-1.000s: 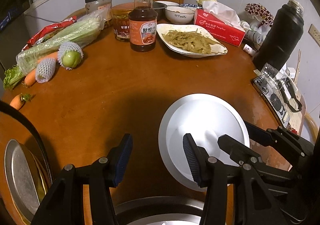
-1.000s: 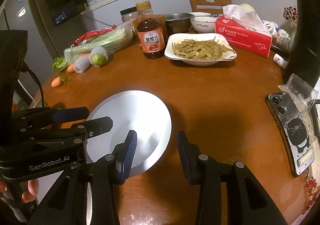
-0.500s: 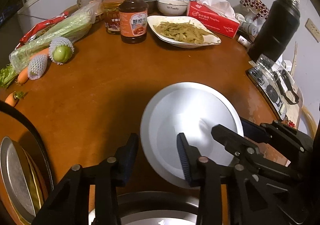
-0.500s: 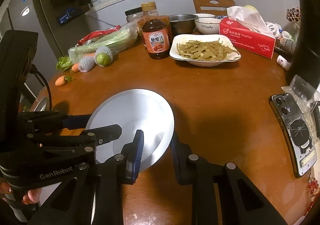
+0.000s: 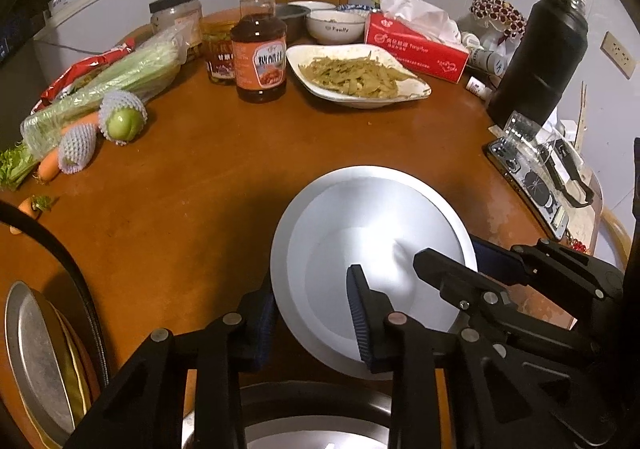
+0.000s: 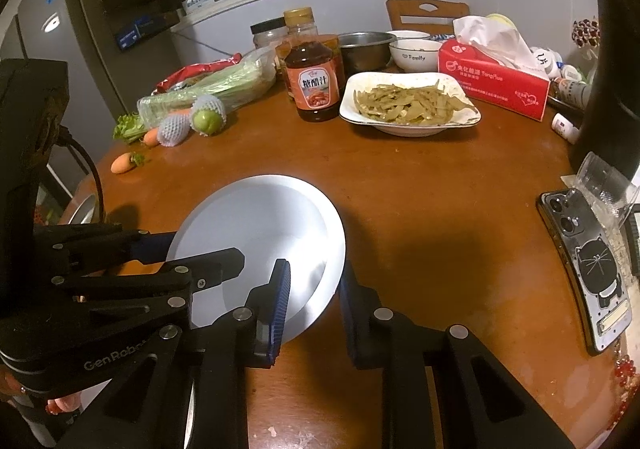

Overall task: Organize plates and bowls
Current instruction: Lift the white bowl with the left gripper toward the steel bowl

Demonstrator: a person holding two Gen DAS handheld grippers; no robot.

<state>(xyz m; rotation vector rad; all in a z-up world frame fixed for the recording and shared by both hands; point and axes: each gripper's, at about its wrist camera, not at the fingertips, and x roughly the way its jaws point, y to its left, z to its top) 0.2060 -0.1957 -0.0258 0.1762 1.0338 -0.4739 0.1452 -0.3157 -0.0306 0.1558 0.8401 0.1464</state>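
A round silver metal plate [image 5: 372, 245] lies near the front edge of the brown round table [image 5: 224, 169]; it also shows in the right wrist view [image 6: 260, 233]. My left gripper [image 5: 312, 321] is open and straddles the plate's near-left rim, one finger on each side. My right gripper [image 6: 312, 301] is open and straddles the plate's right rim. Neither is closed on it. A white dish of cooked greens [image 5: 356, 73] and a white bowl [image 5: 336, 25] stand at the back.
A sauce bottle [image 5: 260, 57], jars, bagged celery [image 5: 108, 85], netted fruit [image 5: 120, 117] and carrots stand at the back left. A red tissue box [image 5: 416, 45], black flask [image 5: 540, 53] and phone [image 6: 584, 261] stand right. Another metal dish [image 5: 36, 353] sits off the table's left edge.
Both grippers moved in toward the plate and narrowed somewhat; their fingers now straddle its rim from opposite sides. The plate sits closer to the front edge.
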